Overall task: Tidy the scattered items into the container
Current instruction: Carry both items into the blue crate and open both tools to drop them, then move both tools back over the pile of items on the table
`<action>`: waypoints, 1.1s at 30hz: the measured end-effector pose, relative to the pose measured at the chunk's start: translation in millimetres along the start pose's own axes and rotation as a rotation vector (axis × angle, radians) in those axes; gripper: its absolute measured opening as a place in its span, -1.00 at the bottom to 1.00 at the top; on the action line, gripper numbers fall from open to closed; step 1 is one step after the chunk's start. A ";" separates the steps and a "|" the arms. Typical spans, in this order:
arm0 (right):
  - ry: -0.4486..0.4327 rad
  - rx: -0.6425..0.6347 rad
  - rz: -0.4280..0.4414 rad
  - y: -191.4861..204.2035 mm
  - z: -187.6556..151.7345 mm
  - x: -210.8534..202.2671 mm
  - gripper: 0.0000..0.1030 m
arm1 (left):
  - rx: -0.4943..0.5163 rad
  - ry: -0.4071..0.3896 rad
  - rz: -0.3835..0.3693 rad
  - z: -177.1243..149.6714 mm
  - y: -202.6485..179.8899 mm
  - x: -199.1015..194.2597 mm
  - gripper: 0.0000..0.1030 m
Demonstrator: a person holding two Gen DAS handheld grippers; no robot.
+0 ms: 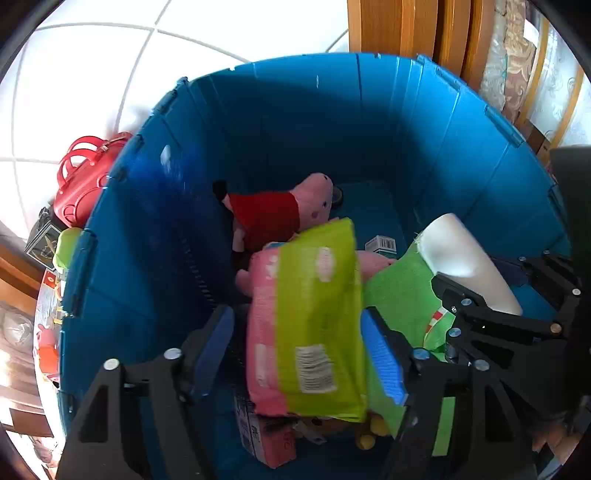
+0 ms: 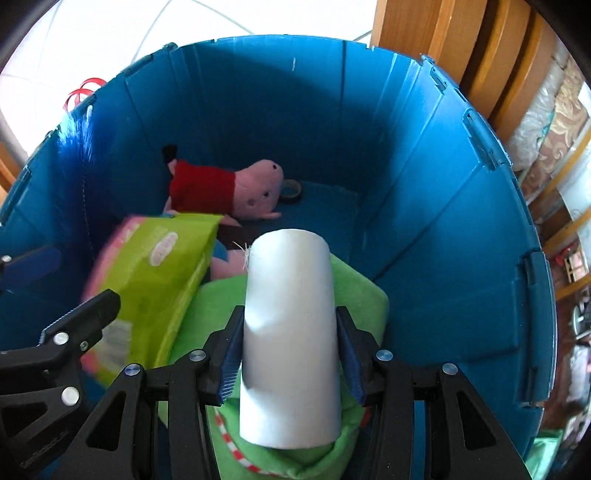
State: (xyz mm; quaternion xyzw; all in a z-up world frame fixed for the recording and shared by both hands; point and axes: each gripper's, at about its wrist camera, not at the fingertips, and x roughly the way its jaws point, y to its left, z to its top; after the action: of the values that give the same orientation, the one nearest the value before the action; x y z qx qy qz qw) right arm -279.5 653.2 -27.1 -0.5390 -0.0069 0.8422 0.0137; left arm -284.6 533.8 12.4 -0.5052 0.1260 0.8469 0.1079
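Both grippers reach down into the blue bin [image 1: 295,122] [image 2: 258,110]. My left gripper [image 1: 297,321] is open. A blurred green and pink wipes pack [image 1: 317,317] [image 2: 159,266] hangs between its blue pads, with a gap at the left pad. My right gripper [image 2: 290,314] is shut on an upright white roll [image 2: 291,332] [image 1: 461,251], and its pads dent the roll's sides. Under the roll lies a green cloth [image 2: 362,291] [image 1: 399,291]. A pink pig plush in a red dress [image 1: 280,214] [image 2: 236,188] lies at the bin's far side.
Inside the bin are also a tape roll [image 2: 291,188] and a small white box [image 1: 382,244]. Outside it, on the left, stand a red handbag [image 1: 85,177] and several boxes. Wooden furniture [image 1: 406,26] rises behind the bin. White floor tiles [image 1: 92,74] lie beyond.
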 end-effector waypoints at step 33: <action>-0.225 -0.467 0.217 372.1 33.0 -97.3 0.78 | -0.548 -0.178 0.315 -171.6 372.6 -112.5 0.58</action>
State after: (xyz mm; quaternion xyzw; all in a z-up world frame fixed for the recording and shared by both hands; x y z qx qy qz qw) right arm -274.6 278.4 65.2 -0.4281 -0.1442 0.8690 -0.2021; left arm -205.5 120.2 72.1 -0.4136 -0.0401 0.8965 -0.1537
